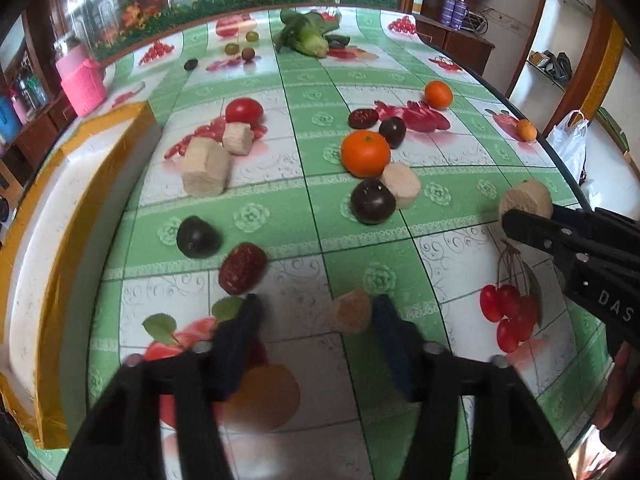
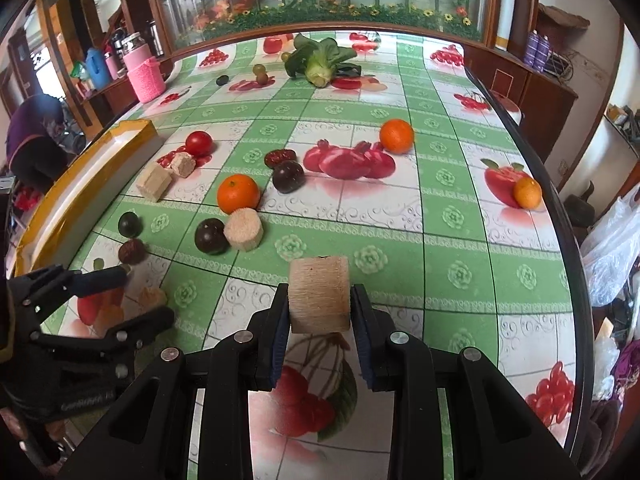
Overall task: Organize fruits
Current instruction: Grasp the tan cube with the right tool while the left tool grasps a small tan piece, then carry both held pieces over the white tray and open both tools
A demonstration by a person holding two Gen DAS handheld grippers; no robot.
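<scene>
My right gripper (image 2: 319, 300) is shut on a beige cylinder piece (image 2: 319, 294) and holds it above the table; it shows at the right of the left wrist view (image 1: 524, 199). My left gripper (image 1: 314, 312) is open over the near table, with a small beige piece (image 1: 350, 312) beside its right finger. Ahead lie a red date (image 1: 242, 268), dark plums (image 1: 198, 237) (image 1: 373, 201), an orange (image 1: 365, 153), a tomato (image 1: 244, 111) and beige chunks (image 1: 206, 166).
A white tray with a yellow rim (image 1: 48, 208) runs along the table's left edge. A pink container (image 1: 82, 84) and leafy greens (image 1: 310, 34) stand at the far end. Two more oranges (image 2: 396, 136) (image 2: 527, 192) lie on the right side.
</scene>
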